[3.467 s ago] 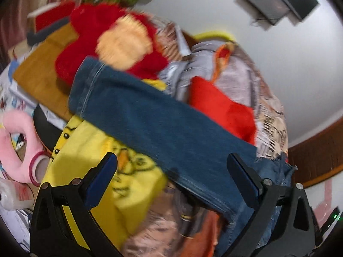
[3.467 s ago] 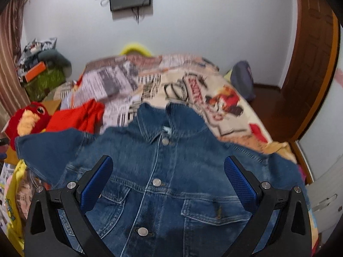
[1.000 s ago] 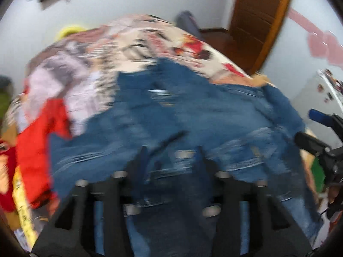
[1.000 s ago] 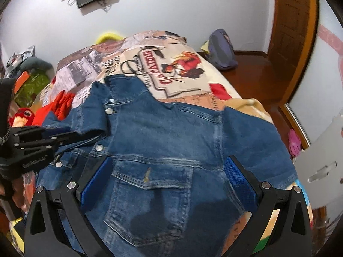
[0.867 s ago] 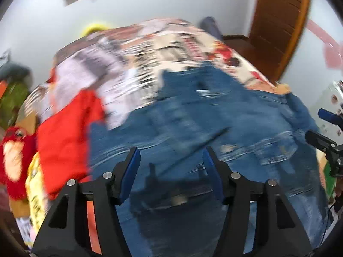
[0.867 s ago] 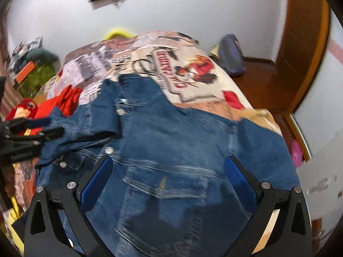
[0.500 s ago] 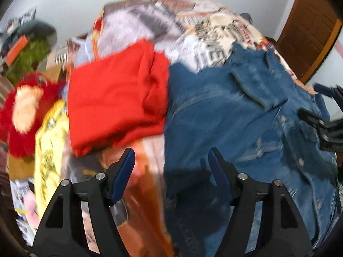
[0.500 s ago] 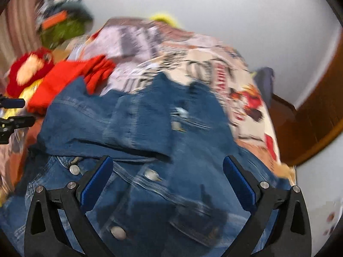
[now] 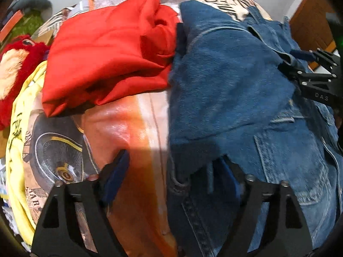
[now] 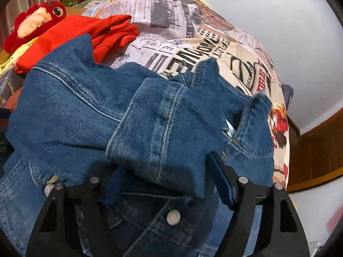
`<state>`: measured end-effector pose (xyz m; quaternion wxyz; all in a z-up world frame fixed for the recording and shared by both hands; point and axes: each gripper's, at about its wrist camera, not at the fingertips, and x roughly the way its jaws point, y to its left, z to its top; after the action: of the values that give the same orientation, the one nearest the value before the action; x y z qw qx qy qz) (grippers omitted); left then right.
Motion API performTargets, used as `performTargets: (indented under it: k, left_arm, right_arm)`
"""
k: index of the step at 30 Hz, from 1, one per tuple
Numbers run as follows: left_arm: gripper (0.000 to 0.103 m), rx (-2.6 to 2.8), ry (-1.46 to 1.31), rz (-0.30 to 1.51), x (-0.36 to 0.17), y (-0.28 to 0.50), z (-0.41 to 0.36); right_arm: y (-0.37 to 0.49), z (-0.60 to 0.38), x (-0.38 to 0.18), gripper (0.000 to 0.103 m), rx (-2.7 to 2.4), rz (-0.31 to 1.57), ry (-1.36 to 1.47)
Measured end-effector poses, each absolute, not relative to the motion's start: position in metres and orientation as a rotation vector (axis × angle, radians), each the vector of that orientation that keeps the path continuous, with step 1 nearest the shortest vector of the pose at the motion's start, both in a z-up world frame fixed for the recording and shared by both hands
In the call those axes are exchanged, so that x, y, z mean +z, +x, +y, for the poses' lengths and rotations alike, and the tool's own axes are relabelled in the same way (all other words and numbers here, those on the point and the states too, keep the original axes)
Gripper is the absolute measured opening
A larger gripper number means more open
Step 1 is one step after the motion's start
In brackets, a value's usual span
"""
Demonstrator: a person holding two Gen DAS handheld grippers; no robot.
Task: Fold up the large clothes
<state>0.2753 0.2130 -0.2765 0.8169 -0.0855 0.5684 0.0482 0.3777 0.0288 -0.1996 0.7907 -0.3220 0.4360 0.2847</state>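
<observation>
- On the bed, over a newsprint-patterned bedspread, the denim jacket lies front up, its left sleeve already laid across the chest with the cuff toward the snaps.
- The left gripper sits low at the jacket's left side edge, jaws parted with the thick fold of that edge between them; whether the pads press the cloth cannot be told, since the denim covers the right-hand finger.
- The right gripper hovers just over the folded cuff, jaws parted with the cuff between them and not visibly pinched; in the left view it shows at the far edge, over the collar area.
- The denim looks heavy, stiff enough to hold a crease, and not slippery or fragile. I judge it will drag rather than float, so a deep bite on a doubled seam, hem or cuff should hold best; a single thin layer may pull out under the weight.
- The metal snaps make hard lumps, best kept outside the pinch.
- A folded red garment touches the jacket's left shoulder, which crowds any fold from that side.
- A yellow printed cloth and a red plush toy lie beyond, near the bed's edge, apart from the jacket.
</observation>
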Motion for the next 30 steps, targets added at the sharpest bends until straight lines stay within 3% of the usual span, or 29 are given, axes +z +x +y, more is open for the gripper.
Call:
performTargets:
  k: [1, 4, 17, 30]
  left_arm:
    - [0.086, 0.112, -0.196, 1.206, -0.277, 0.276, 0.215]
    - [0.086, 0.12, -0.228, 1.203, -0.281, 0.276, 0.221]
    - [0.086, 0.264, -0.137, 1.174, -0.275, 0.277, 0.224]
    - [0.086, 0.324, -0.205, 1.083, -0.252, 0.26, 0.23]
  right_arm:
    - [0.377, 0.03, -0.199, 0.046, 0.63, 0.947, -0.68]
    - [0.37, 0.032, -0.19, 0.024, 0.661, 0.933, -0.646]
    - [0.366, -0.034, -0.085, 0.015, 0.691, 0.839, -0.299]
    - [0.354, -0.145, -0.067, 0.012, 0.488, 0.792, -0.002]
